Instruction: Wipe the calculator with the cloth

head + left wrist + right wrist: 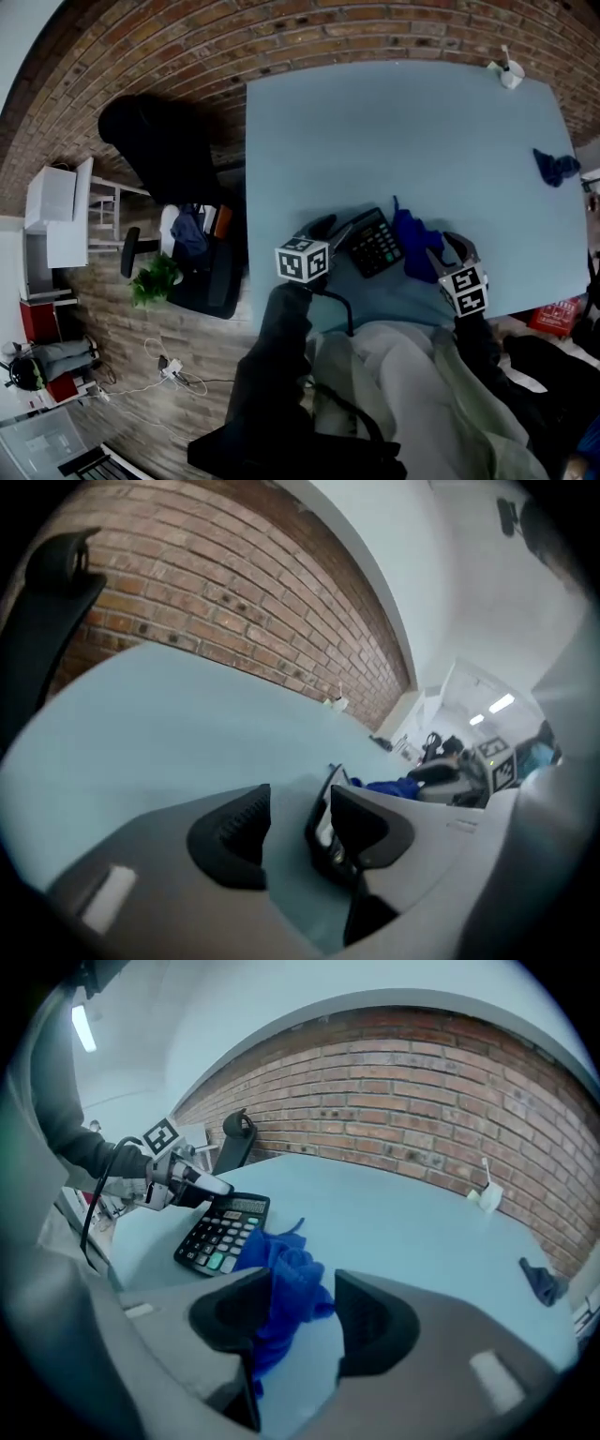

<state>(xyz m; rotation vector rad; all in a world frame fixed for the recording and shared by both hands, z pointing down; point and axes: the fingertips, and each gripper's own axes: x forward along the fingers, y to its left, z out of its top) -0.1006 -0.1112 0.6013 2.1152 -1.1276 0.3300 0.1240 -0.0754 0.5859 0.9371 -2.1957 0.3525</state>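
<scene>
blue table (pixel 394 122); left gripper (pixel 295 822) fingers apart at calculator (pixel 375 242), right gripper (pixel 305 1316) fingers loose astride cloth (pixel 291 1274)

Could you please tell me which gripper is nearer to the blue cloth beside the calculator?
Right. The right gripper has the cloth between its open jaws. The left gripper is at the opposite edge of the calculator, away from the cloth.

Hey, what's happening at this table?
A person seated at the light blue table holds a hand-held gripper in each hand. The left hand-held gripper is at the left edge of a black calculator, jaws apart. The right hand-held gripper, also open, has a crumpled blue cloth between its jaws, not yet clamped. The cloth lies right beside the calculator.
</scene>
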